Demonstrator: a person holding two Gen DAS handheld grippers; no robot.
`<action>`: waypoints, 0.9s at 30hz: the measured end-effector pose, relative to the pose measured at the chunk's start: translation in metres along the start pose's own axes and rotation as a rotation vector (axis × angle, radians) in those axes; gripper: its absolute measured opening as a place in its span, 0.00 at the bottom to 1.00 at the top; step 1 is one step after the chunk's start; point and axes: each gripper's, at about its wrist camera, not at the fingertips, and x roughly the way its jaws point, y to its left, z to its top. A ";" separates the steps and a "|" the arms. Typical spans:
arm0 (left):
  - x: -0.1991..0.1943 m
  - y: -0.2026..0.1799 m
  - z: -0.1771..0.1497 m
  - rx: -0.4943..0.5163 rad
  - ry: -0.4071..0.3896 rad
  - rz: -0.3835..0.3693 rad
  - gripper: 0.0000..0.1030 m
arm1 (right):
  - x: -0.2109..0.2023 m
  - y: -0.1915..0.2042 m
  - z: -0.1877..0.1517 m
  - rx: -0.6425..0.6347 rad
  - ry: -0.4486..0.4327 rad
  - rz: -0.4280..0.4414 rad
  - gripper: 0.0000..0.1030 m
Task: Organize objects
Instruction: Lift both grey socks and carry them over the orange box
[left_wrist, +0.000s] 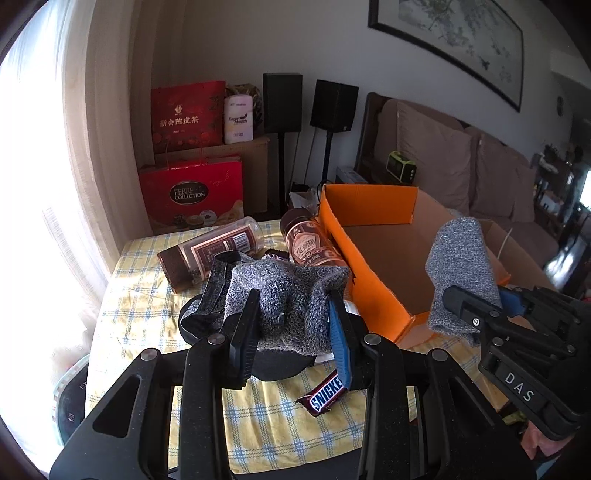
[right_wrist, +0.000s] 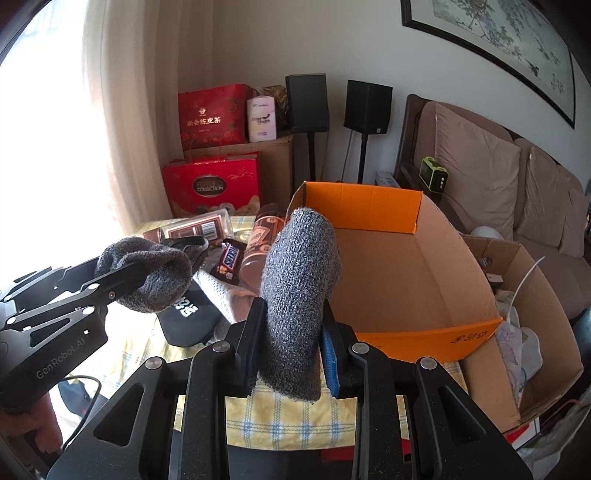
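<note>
My left gripper (left_wrist: 293, 328) is shut on a grey knit sock (left_wrist: 288, 302) with a dark cuff, held above the checked tablecloth (left_wrist: 266, 424). My right gripper (right_wrist: 293, 347) is shut on a second grey sock (right_wrist: 299, 280), held upright beside the near corner of the open orange cardboard box (right_wrist: 399, 280). In the left wrist view the right gripper (left_wrist: 476, 306) holds its sock (left_wrist: 461, 266) over the box's (left_wrist: 369, 266) near edge. In the right wrist view the left gripper (right_wrist: 122, 288) and its sock (right_wrist: 147, 273) are at the left.
On the cloth lie a Snickers bar (left_wrist: 325, 393), a black cap (right_wrist: 188, 317), a brown bottle (left_wrist: 310, 243) and a clear jar lying on its side (left_wrist: 210, 251). Red gift bags (left_wrist: 192, 192), speakers and a sofa (right_wrist: 517, 177) stand behind. Another brown carton (right_wrist: 532, 314) is at the right.
</note>
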 end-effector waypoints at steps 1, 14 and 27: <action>0.000 -0.004 0.003 0.004 -0.005 -0.003 0.31 | -0.001 -0.003 0.002 -0.001 -0.003 -0.005 0.26; 0.026 -0.058 0.039 0.033 -0.016 -0.053 0.31 | 0.000 -0.050 0.023 0.036 -0.018 -0.066 0.26; 0.063 -0.111 0.052 0.073 -0.005 -0.079 0.31 | 0.019 -0.101 0.031 0.065 0.018 -0.133 0.26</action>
